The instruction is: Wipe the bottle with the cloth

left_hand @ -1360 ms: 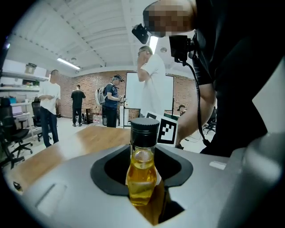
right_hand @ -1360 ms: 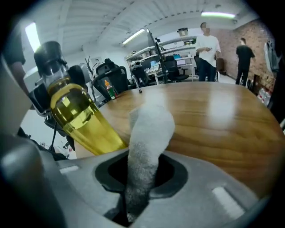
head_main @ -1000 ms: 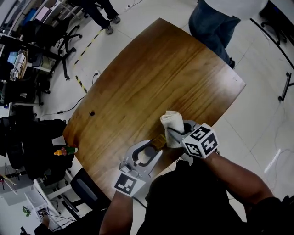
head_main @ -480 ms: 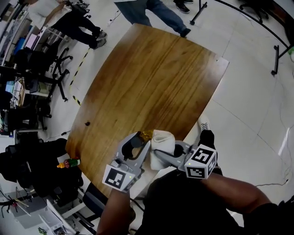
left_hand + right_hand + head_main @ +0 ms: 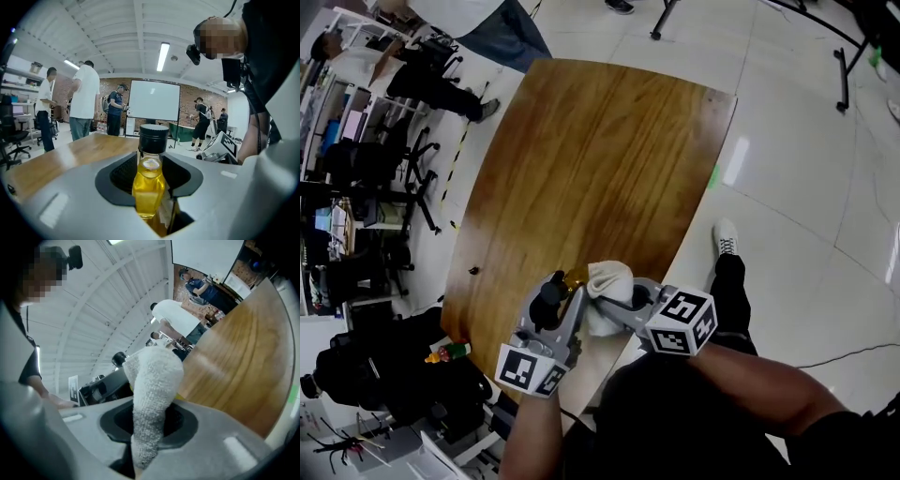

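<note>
A small bottle (image 5: 150, 185) of yellow liquid with a black cap stands upright between the jaws of my left gripper (image 5: 151, 171), which is shut on its body. In the head view the left gripper (image 5: 558, 295) holds the bottle (image 5: 573, 279) over the near edge of the wooden table (image 5: 600, 159). My right gripper (image 5: 623, 302) is shut on a white terry cloth (image 5: 606, 286), which lies against the bottle's right side. In the right gripper view the cloth (image 5: 152, 394) rises out of the right gripper (image 5: 150, 425), and the bottle's cap (image 5: 118, 358) shows behind it.
A small dark speck (image 5: 472, 271) lies on the table near its left edge. Office chairs (image 5: 370, 169) and standing people (image 5: 478, 23) are off the table's far left. A small bottle (image 5: 450, 352) rests on dark bags by the near left corner.
The two grippers have drawn together: the cloth, a little apart from the bottle a second ago, now rests against it. The left gripper has turned the bottle more upright.
</note>
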A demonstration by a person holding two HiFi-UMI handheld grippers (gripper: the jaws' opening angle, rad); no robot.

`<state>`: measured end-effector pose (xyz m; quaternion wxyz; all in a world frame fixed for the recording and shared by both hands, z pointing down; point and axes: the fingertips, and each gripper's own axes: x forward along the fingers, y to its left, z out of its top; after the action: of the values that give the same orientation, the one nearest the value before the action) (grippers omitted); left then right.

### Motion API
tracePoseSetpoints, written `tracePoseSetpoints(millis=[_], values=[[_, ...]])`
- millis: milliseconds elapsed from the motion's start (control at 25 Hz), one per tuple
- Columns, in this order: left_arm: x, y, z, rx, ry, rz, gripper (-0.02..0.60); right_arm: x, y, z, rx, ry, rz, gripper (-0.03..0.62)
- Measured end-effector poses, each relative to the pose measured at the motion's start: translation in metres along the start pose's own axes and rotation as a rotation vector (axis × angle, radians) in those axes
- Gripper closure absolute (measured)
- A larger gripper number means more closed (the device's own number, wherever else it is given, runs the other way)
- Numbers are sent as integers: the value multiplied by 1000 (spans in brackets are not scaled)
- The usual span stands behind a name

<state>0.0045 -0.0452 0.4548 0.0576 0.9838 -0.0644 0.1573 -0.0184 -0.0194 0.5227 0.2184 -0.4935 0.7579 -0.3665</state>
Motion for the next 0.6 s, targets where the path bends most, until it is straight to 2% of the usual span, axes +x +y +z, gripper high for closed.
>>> tracePoseSetpoints(millis=[120, 280, 360, 480, 600], values=[[1, -5, 0, 13, 2, 3, 408, -3, -16, -12, 29, 53, -59, 522], [2, -5, -2, 7, -6, 14, 408, -3, -25, -17, 61, 90, -82, 522], [3, -3, -3, 5, -12, 18, 408, -2, -32, -22, 98, 130, -123, 522], [2, -4, -5, 8, -17, 20, 408, -2, -45, -36, 153, 225, -218, 522], [2, -6, -7, 12, -10, 17, 408, -3, -56, -47, 165, 345, -295, 522]])
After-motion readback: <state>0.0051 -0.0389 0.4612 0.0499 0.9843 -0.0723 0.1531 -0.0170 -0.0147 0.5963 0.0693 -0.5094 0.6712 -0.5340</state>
